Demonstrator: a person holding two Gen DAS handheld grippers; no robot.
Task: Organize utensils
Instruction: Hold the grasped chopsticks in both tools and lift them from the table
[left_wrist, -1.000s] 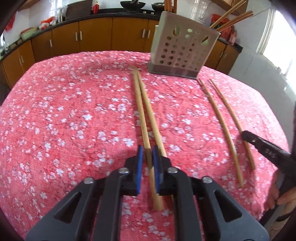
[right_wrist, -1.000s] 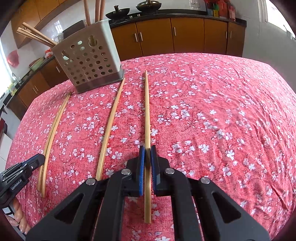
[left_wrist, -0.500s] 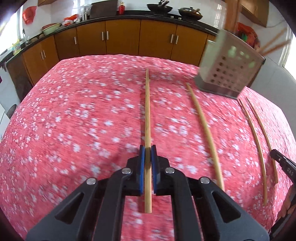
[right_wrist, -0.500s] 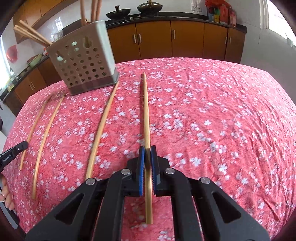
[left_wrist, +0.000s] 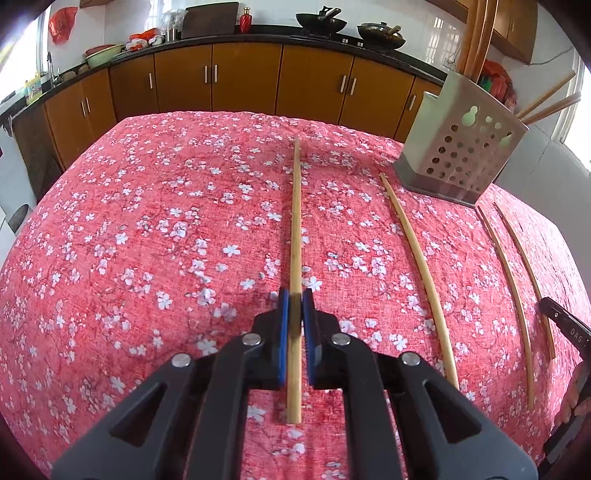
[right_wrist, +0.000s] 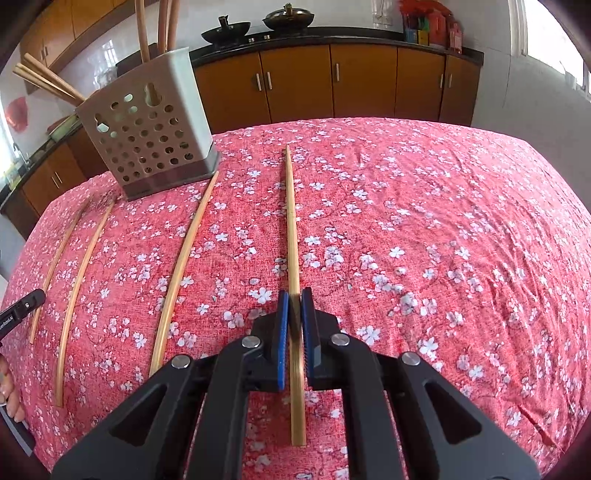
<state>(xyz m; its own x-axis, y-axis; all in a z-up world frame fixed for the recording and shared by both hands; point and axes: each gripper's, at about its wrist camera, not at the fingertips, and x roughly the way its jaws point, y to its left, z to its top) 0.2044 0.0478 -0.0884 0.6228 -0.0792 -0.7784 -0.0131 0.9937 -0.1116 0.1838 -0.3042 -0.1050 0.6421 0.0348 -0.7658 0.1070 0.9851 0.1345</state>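
Note:
My left gripper (left_wrist: 295, 300) is shut on a bamboo chopstick (left_wrist: 295, 221) that points away over the red flowered cloth. Its partner chopstick (left_wrist: 413, 258) lies apart to the right, with two thinner chopsticks (left_wrist: 506, 280) beyond it. My right gripper (right_wrist: 294, 300) is shut on another chopstick (right_wrist: 291, 229); its tip shows in the left wrist view as the right gripper (left_wrist: 565, 325) at the far right edge. A loose chopstick (right_wrist: 181, 266) lies left of the held one. The perforated metal utensil holder (left_wrist: 461, 155) (right_wrist: 147, 136) stands at the table's far side with wooden utensils in it.
The red flowered tablecloth (right_wrist: 443, 240) covers a round table whose edge drops off all around. Brown kitchen cabinets (left_wrist: 240, 81) and a counter with pans run behind it. The left gripper's tip (right_wrist: 18, 312) and a person's fingers show at the right wrist view's left edge.
My left gripper has carried one chopstick leftward, away from the partner it lay against, and the holder now sits to the right in its view. The right gripper has stayed shut on its chopstick.

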